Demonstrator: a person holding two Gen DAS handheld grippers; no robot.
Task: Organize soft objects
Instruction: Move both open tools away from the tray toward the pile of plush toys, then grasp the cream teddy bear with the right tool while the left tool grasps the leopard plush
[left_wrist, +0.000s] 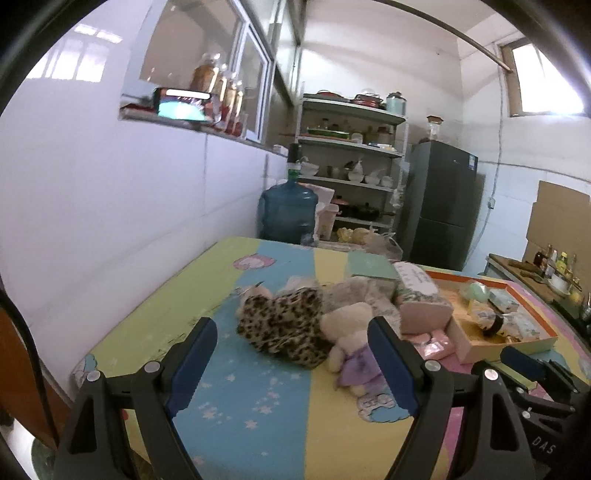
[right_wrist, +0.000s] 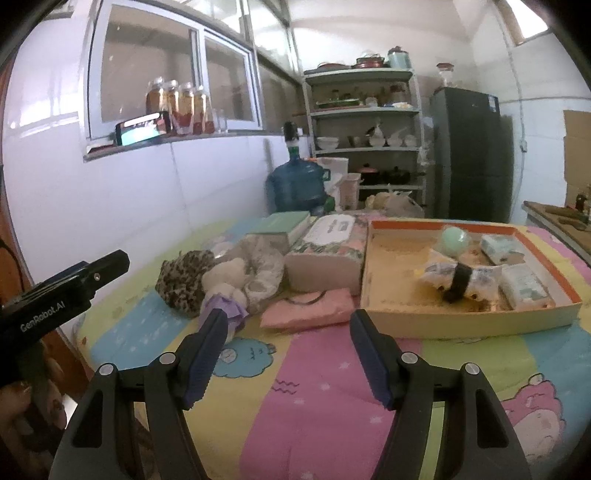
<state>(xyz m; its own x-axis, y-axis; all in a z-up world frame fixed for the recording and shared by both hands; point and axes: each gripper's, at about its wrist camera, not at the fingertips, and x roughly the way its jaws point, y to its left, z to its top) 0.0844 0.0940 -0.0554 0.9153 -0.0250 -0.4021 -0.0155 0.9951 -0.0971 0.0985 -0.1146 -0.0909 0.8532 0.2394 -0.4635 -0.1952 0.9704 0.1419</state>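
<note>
Both pairs of tongs hang above the near edge of the table (right_wrist: 332, 417) with its striped cartoon cloth, and both stand wide with nothing between their pads. The left tongs (left_wrist: 291, 365) face a small heap of soft things just ahead of the tips: a leopard-print cloth (left_wrist: 280, 328), and touching it on its right side a cream plush toy in a purple dress (left_wrist: 351, 339). From the left wrist view the toy lies between the two fingers, beyond their tips, nearer the right-hand one. The right tongs (right_wrist: 288, 354) face the gap between that heap and a shallow cardboard tray (right_wrist: 476, 325); a folded pink cloth (right_wrist: 310, 308) lies just beyond their tips, beside the tray's near left corner.

The plush toy lies on its back, its long axis running from the far side of the table toward the near edge, head away and feet toward the tongs. Behind it a grey patterned soft bundle (right_wrist: 262, 266) leans against a pack of tissues (right_wrist: 325, 251).

One plush toy, one leopard cloth, one pink cloth, one grey bundle. In the tray I count two small packets (right_wrist: 524, 286), one pale green ball (right_wrist: 456, 238), and one rolled bundle with a dark band (right_wrist: 458, 280). A green book (right_wrist: 284, 223) sits behind the heap.
</note>
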